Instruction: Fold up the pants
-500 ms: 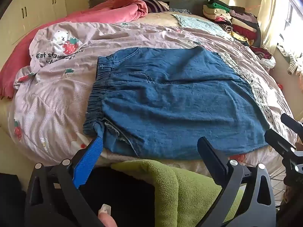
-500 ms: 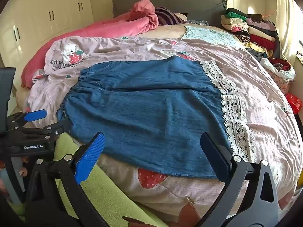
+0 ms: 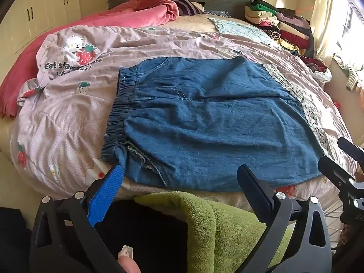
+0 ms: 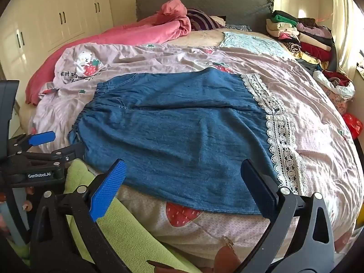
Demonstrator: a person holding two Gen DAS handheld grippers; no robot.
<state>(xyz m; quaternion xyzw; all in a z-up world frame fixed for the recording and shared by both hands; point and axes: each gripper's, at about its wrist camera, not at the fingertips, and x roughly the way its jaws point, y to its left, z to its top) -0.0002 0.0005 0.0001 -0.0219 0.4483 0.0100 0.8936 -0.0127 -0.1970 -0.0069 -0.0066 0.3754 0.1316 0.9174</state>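
A bed [image 4: 318, 136] under a pink quilt [image 3: 68, 122] carries the blue pants [image 3: 216, 125], spread flat near its front edge, waistband to the left. Both tongs gape wide and empty just short of the pants: left tongs [image 3: 179, 179], right tongs [image 4: 182, 170].

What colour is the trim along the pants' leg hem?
White lace trim on blue denim pants; clearest in right wrist view.

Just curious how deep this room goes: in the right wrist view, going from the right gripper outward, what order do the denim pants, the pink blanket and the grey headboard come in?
From the right gripper:
1. Denim pants, spread flat just ahead.
2. Pink blanket, bunched far left on the bed.
3. Grey headboard, at the back wall.
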